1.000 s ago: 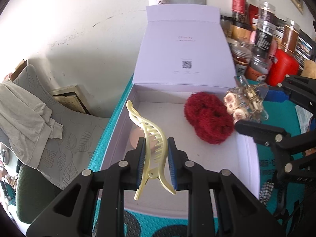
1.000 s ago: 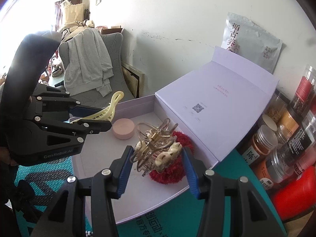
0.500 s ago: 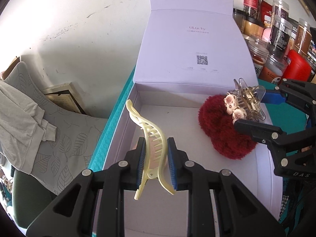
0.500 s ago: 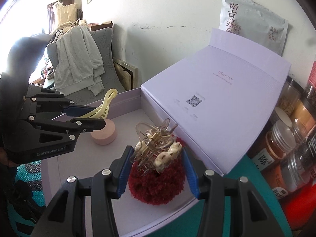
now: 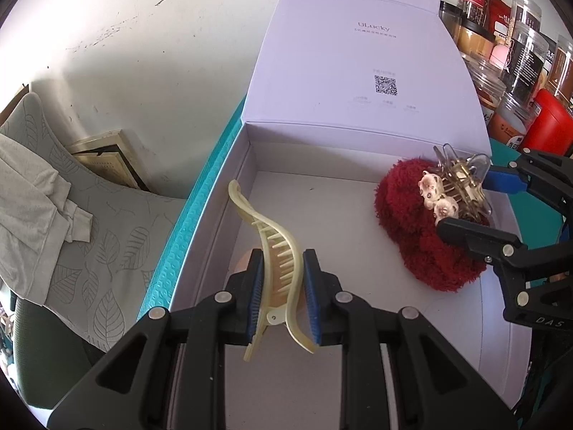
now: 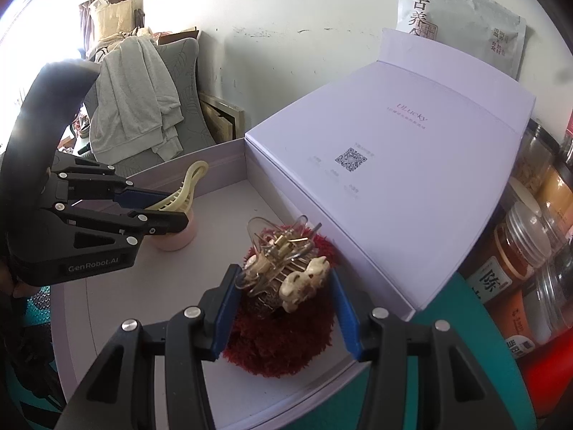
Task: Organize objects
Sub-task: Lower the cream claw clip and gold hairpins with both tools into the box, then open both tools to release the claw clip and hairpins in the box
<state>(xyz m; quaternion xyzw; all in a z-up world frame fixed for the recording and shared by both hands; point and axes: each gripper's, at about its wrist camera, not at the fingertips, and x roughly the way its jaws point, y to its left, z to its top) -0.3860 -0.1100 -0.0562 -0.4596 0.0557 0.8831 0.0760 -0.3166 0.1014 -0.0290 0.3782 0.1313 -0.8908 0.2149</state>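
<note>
A pale lilac gift box [image 5: 200, 243] [image 6: 222, 157] lies open, its lid [image 5: 361, 71] [image 6: 394, 186] leaning back. My left gripper [image 5: 283, 286] [image 6: 168, 208] is shut on a cream yellow hair claw [image 5: 275, 251] [image 6: 186, 190], held over the box's left side above a pink round container [image 6: 175, 240]. My right gripper [image 6: 283, 297] [image 5: 476, 200] is shut on a clear hair claw with small cream animal figures [image 6: 286, 265] [image 5: 451, 190], just above a red fluffy scrunchie [image 5: 426, 236] [image 6: 283, 337] lying in the box.
Jars with spices [image 5: 515, 53] [image 6: 519, 251] and a red container [image 5: 548, 125] crowd the right of the box. A grey pouch [image 6: 462, 18] leans on the wall behind. A chair with a grey garment [image 5: 32, 193] [image 6: 136, 96] stands left of the teal table mat [image 5: 186, 236].
Both grippers sank and moved forward over the box with their claws held. The pink container is now mostly hidden behind the yellow claw in the left wrist view.
</note>
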